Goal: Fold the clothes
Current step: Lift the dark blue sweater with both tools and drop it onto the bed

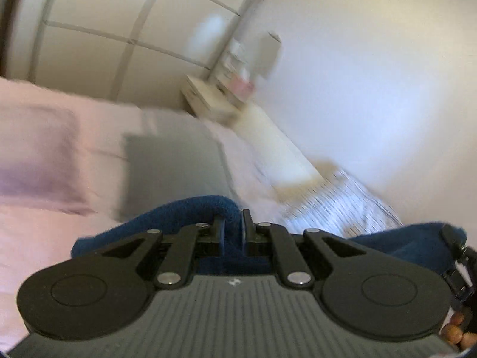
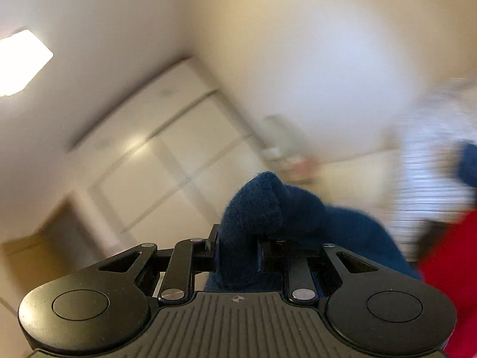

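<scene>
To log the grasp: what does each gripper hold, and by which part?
Both are shut on the dark blue garment: left gripper on a rolled edge, right gripper on a bunched fold.

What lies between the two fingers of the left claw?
A fold of the dark blue fleece garment is pinched in the left claw, as the left wrist view shows.

Light: soft, even indoor brightness; a ceiling lamp (image 2: 21,62) glares white at the right wrist view's left edge.
Blur: backgrounds streak with motion; the wardrobe (image 2: 167,155) and nightstand (image 1: 214,98) smear.
Sharpness: only near foreground stays crisp.
Edges: fisheye bending, dark corners.
</scene>
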The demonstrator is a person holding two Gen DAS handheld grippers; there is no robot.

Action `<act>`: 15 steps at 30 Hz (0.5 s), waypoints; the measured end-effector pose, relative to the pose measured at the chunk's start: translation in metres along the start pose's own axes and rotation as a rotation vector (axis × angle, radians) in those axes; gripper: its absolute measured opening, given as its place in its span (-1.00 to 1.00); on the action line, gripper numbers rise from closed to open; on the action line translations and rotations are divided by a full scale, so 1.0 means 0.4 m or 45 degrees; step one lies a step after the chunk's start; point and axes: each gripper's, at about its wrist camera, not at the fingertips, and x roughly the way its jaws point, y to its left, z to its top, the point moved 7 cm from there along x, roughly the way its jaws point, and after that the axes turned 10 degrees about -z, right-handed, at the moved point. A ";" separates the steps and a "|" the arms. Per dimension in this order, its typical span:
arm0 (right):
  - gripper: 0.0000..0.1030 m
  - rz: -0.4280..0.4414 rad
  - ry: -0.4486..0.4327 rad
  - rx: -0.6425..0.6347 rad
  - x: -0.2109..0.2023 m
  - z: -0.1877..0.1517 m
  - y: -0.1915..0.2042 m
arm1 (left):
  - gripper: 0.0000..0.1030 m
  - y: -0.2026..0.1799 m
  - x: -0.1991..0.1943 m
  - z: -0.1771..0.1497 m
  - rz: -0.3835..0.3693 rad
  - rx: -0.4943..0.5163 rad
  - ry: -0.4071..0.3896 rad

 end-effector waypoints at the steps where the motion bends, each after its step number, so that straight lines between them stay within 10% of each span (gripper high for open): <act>1: -0.57 0.038 0.072 -0.032 0.017 -0.035 0.050 | -0.82 0.027 -0.054 0.011 0.042 -0.004 0.012; 3: -0.33 0.113 0.215 -0.095 0.048 -0.104 0.149 | -0.77 0.091 -0.127 0.005 0.147 -0.039 0.056; 6: 0.65 0.226 0.430 -0.189 0.089 -0.207 0.295 | -0.72 0.208 -0.206 -0.061 0.375 -0.062 0.154; 15: 0.70 -0.057 0.815 -0.491 0.054 -0.577 0.261 | -0.65 0.377 -0.347 -0.366 0.670 -0.084 0.493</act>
